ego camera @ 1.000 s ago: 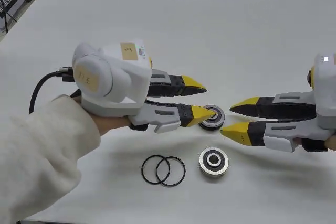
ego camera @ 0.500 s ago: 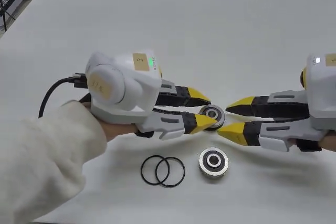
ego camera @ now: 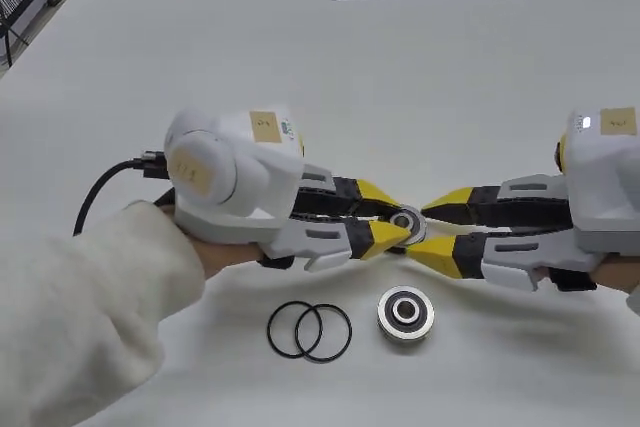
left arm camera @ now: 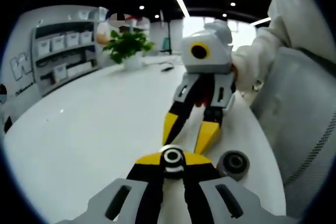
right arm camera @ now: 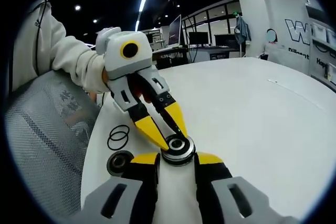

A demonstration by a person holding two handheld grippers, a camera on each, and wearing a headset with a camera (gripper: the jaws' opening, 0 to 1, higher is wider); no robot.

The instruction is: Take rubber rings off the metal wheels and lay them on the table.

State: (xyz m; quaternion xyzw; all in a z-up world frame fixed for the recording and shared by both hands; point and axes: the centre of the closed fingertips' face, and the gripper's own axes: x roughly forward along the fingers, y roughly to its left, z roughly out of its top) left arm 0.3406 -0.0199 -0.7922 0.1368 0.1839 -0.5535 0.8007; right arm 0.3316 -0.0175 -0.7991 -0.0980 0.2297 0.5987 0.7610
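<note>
We see the left gripper [ego camera: 390, 215] with its fingers pinching a metal wheel [ego camera: 405, 220] over the white tabletop [ego camera: 450, 77]. The right gripper [ego camera: 422, 229] meets it head-on, fingers spread to either side of that wheel (whether they touch it, we cannot tell). Nearer us lie a second wheel [ego camera: 405, 312] and, just beside it, two overlapping rubber rings [ego camera: 322, 328].
</note>
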